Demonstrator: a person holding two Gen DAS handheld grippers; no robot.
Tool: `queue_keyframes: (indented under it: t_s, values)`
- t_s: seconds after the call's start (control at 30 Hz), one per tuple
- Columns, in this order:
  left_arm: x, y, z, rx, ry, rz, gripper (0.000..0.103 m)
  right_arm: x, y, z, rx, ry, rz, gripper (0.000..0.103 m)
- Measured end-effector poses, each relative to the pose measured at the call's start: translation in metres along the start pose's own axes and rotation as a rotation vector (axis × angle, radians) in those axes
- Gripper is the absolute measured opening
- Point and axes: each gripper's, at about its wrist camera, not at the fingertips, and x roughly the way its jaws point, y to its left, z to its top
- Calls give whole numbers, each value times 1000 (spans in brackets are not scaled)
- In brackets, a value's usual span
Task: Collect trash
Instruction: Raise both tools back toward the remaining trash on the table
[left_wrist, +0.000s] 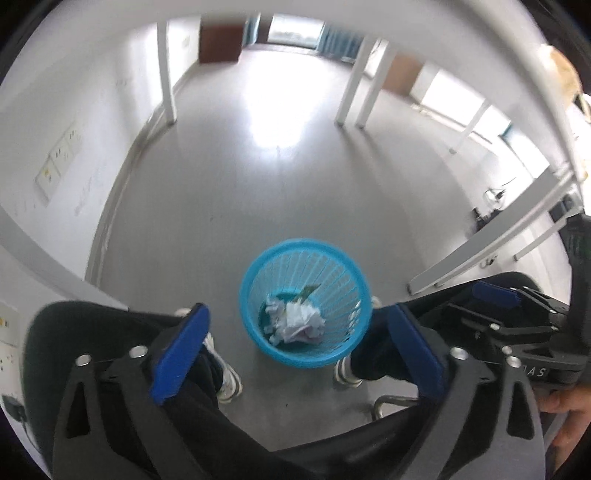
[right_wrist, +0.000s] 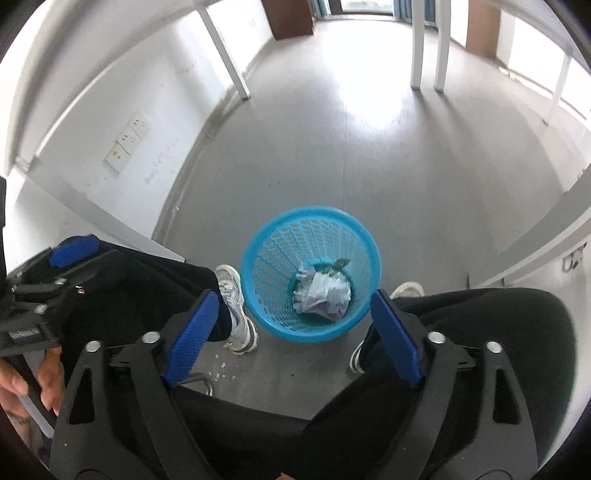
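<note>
Basket: I look down on a round turquoise plastic wastebasket (left_wrist: 305, 302), its slatted lattice wall tapering to a solid base; it stands upright on the floor between the person's two shoes.
Trash: crumpled white paper (left_wrist: 295, 320) lies bunched at the bottom of the basket, creased and wadded, with a small green scrap (right_wrist: 338, 263) at its far edge.
Floor: smooth grey floor (right_wrist: 388, 177), glossy enough to throw back a broad patch of window light; a few pale crumbs (right_wrist: 221, 371) lie near the chair's metal leg.
Surroundings: white square legs of benches (left_wrist: 168, 74) stand along the walls; wall sockets (right_wrist: 127, 142) sit on the white wall to the left.
Person: seated, black trousers (right_wrist: 480, 332), white trainers (right_wrist: 236, 306) either side of the basket.
Left tool: my left tool (left_wrist: 295, 352) hangs above the basket, its blue ribbed pads spread wide, nothing between them and touching nothing.
Right tool: my right tool (right_wrist: 291, 334) likewise stands released over the basket, pads wide apart, empty.
Hands: a hand (right_wrist: 26, 384) grips the left tool's handle at the edge of the right wrist view.
</note>
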Motion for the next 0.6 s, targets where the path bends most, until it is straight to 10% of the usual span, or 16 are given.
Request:
queue_keyframes:
  t_s: [0.6]
  values:
    - [-130,-9,24,113,-290,9,97,-167,22,24,-88,-353,61,94]
